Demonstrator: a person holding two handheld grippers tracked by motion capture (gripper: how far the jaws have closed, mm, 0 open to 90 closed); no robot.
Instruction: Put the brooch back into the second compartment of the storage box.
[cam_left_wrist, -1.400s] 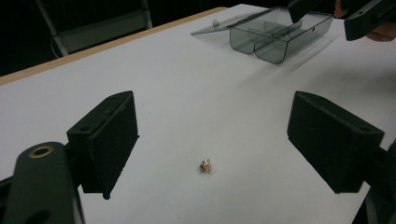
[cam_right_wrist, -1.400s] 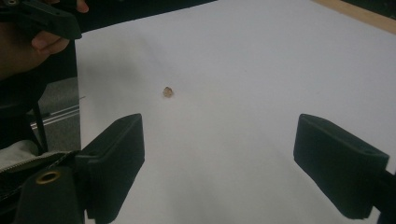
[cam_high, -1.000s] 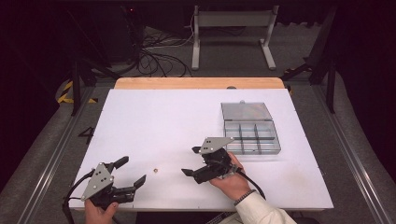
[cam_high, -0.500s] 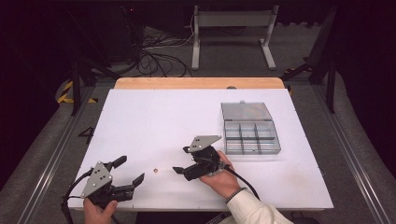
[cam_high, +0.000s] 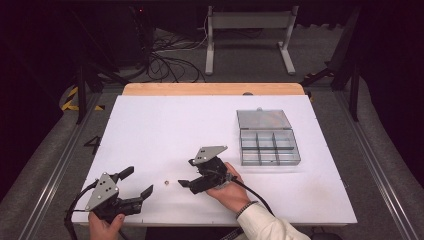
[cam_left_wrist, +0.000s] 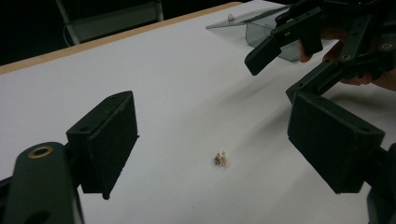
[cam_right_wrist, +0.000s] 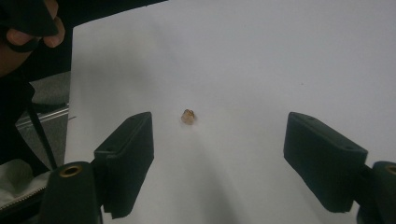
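High view: right gripper (cam_high: 186, 173) spread wide, empty, just right of the bead (cam_high: 165, 182), box (cam_high: 269, 146) well beyond; left gripper (cam_high: 139, 184) also wide open, just left of it. Left gripper view: bead (cam_left_wrist: 221, 159) tiny, loose on table (cam_left_wrist: 140, 70) btwn jaws, so risk = pads pinch off-centre and flick it away. Right gripper view: bead (cam_right_wrist: 188, 116) ahead, nearer one jaw, so uneven close could roll it twd table edge.

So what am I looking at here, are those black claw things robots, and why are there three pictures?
No robot: a person holds two hand tools, the left gripper and the right gripper, both open and holding nothing. One picture looks down from above the white table. The other two come from cameras riding on each gripper, looking out between its black jaws. Between the grippers lies a tiny tan object, too small to identify. Farther right sits a clear compartment box with its lid open.
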